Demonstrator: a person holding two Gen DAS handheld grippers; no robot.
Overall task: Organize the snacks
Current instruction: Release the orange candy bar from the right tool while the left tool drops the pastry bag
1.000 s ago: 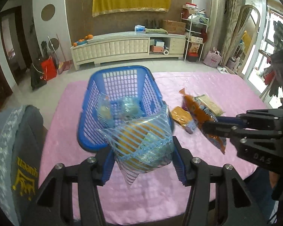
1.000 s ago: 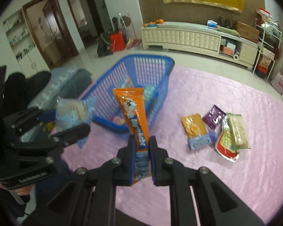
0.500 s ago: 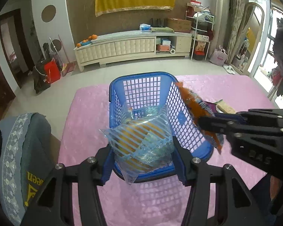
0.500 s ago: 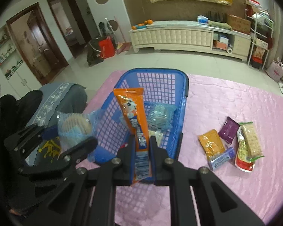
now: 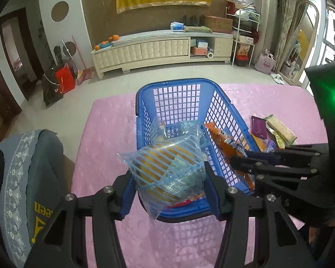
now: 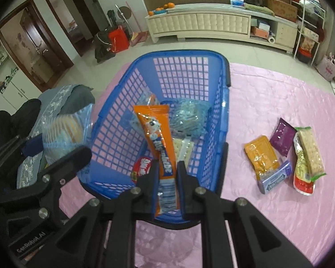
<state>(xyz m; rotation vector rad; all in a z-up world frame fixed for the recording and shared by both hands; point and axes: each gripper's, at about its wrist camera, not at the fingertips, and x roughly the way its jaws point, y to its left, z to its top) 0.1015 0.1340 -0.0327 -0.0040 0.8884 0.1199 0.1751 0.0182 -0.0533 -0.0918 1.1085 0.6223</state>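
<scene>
A blue plastic basket (image 5: 221, 111) (image 6: 218, 102) stands on a pink tablecloth with several snack packs inside. My left gripper (image 5: 169, 185) is shut on a clear blue-striped bun pack (image 5: 167, 169), held over the basket's near rim; the pack also shows in the right wrist view (image 6: 64, 129). My right gripper (image 6: 166, 174) is shut on a long orange snack pack (image 6: 156, 134), held over the basket's near right part; this pack also shows in the left wrist view (image 5: 230, 145).
Several loose snacks lie on the cloth right of the basket: an orange pack (image 6: 260, 156), a purple pack (image 6: 282, 136), a blue bar (image 6: 275, 179) and a cracker pack (image 6: 308, 156). A grey chair back (image 5: 29, 174) stands at the left.
Both grippers have moved left over the basket with their packs still held. The basket now sits straight ahead in both views and closer.
</scene>
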